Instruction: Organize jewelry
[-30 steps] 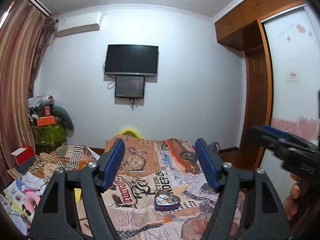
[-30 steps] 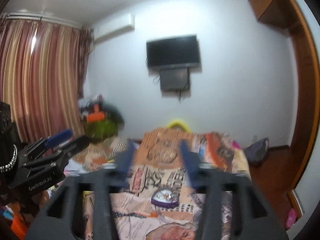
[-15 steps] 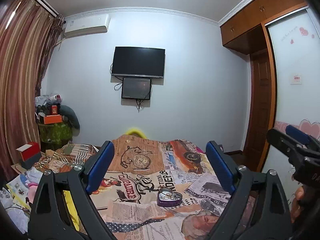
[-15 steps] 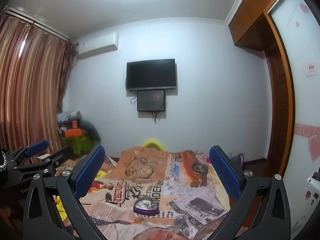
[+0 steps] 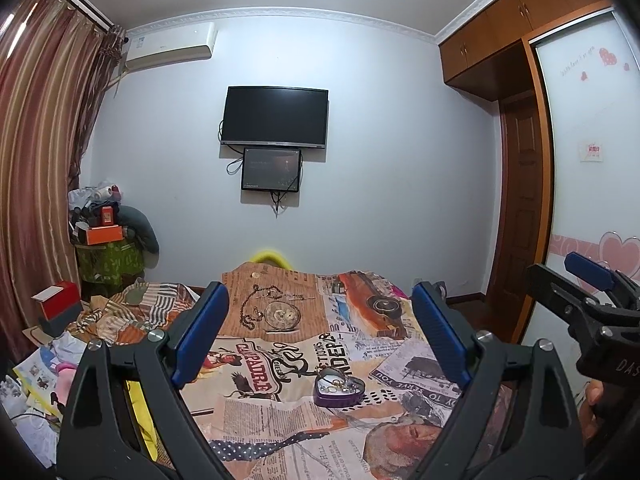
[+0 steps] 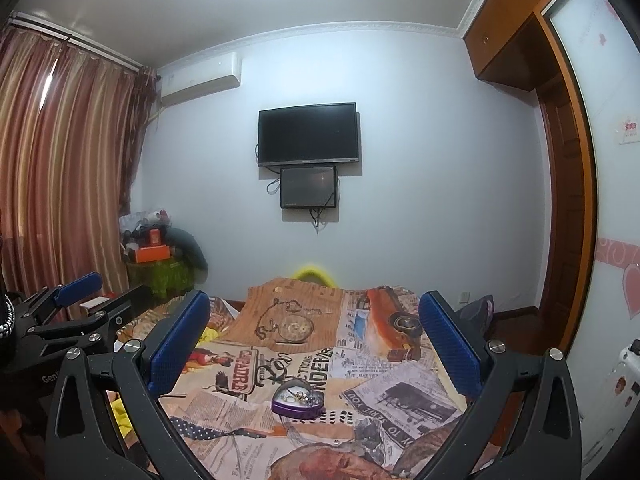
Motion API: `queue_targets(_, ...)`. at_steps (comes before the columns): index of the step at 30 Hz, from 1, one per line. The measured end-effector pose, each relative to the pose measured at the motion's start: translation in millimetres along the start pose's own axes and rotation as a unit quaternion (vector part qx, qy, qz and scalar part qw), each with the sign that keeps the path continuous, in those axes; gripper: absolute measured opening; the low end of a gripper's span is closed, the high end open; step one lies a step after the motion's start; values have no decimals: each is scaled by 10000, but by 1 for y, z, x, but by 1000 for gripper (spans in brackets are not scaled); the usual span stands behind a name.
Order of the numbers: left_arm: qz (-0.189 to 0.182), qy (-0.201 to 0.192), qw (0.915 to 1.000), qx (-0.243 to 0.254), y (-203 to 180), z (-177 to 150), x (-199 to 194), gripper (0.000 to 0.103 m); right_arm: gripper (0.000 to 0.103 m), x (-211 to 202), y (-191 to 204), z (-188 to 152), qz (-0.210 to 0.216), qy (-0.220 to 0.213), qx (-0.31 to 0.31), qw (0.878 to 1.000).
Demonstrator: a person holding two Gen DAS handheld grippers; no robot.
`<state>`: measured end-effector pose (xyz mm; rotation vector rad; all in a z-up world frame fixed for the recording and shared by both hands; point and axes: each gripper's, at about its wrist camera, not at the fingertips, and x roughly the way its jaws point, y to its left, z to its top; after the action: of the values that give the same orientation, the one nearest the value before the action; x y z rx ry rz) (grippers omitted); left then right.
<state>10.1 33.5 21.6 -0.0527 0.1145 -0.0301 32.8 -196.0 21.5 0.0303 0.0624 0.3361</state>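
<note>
Newsprint bedspread [image 5: 280,412] fills my view below both grippers. Left gripper [image 5: 320,336] and right gripper [image 6: 316,344], jaws just opened wide, hold nothing; heart tin [image 5: 338,390] lies ahead between them.

Open purple heart-shaped box [image 5: 338,389] holding jewelry lies on the bedspread.

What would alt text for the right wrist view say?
Open right gripper hovers above a purple heart-shaped box of jewelry on a newspaper-print bedspread. The left gripper shows at the left edge; a television hangs on the far wall.
</note>
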Motion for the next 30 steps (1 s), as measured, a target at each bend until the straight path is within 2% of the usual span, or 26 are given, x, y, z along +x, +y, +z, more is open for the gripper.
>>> queue_targets(30, -62, 7, 10000, 6, 0, -3, 1, 93, 103, 1, -3, 1, 11, 112, 32, 9999)
